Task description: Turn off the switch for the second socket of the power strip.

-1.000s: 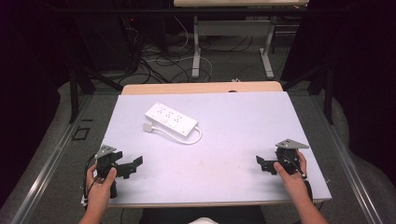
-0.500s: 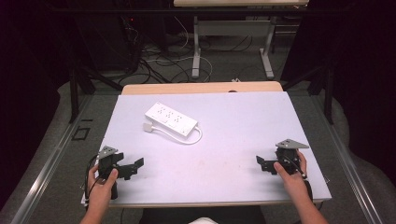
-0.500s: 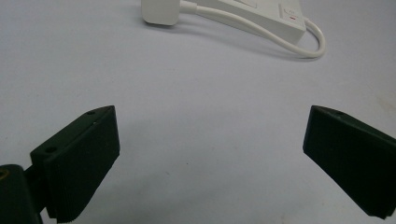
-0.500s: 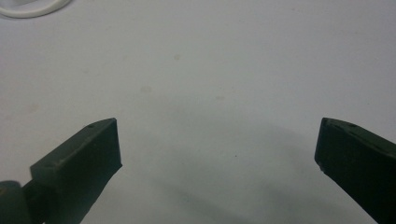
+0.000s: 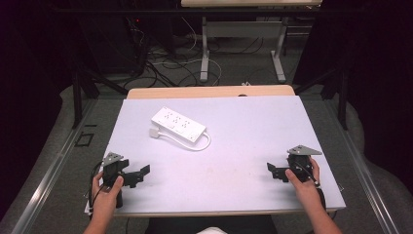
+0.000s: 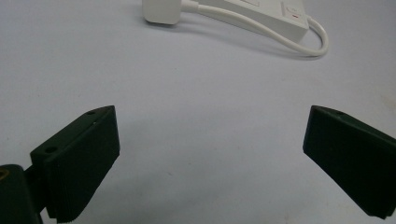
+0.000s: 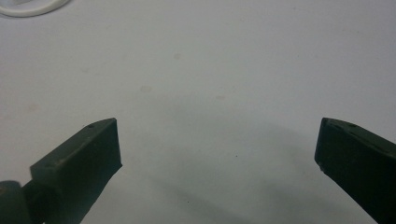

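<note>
Your left gripper [image 5: 138, 174] and right gripper [image 5: 275, 171] both stood wide open, holding nothing, at the table's [image 5: 243, 146] near corners. The power strip [image 5: 178, 124] lay at about eleven o'clock from the table's centre, its plug [image 6: 161, 11] just beside it. You did best reaching with the nearer left gripper, jaws squared across the strip's narrow width.

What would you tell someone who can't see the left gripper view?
Two black tongs stand wide open over a bare white table, holding nothing. Farther off lies a white power strip, its cord looping round to a white plug.
</note>
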The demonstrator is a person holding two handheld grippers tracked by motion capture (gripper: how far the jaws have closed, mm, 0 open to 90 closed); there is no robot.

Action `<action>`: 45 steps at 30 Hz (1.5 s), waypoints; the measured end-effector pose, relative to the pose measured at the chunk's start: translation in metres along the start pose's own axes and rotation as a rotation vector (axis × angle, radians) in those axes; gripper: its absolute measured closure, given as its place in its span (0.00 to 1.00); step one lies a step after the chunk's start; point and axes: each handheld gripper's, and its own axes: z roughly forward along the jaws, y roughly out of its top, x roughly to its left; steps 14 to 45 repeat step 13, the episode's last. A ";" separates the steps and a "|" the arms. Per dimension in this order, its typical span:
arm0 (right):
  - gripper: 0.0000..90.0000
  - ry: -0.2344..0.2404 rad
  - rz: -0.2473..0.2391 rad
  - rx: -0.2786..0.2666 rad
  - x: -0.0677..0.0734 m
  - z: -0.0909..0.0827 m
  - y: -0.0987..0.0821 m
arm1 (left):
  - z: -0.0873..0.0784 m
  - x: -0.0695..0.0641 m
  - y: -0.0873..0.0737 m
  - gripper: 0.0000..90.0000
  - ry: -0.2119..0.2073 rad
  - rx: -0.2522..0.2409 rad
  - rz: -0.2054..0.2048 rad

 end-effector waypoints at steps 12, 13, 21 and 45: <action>0.00 0.003 0.005 0.001 0.000 0.000 0.000 | 0.000 0.000 0.000 0.04 0.002 0.000 0.001; 0.00 0.003 0.005 0.002 0.000 0.000 0.000 | -0.001 0.000 0.000 0.04 0.002 0.008 0.003; 0.00 0.003 0.005 0.002 0.000 0.000 0.000 | -0.001 0.000 0.000 0.04 0.002 0.008 0.003; 0.00 0.003 0.005 0.002 0.000 0.000 0.000 | -0.001 0.000 0.000 0.04 0.002 0.008 0.003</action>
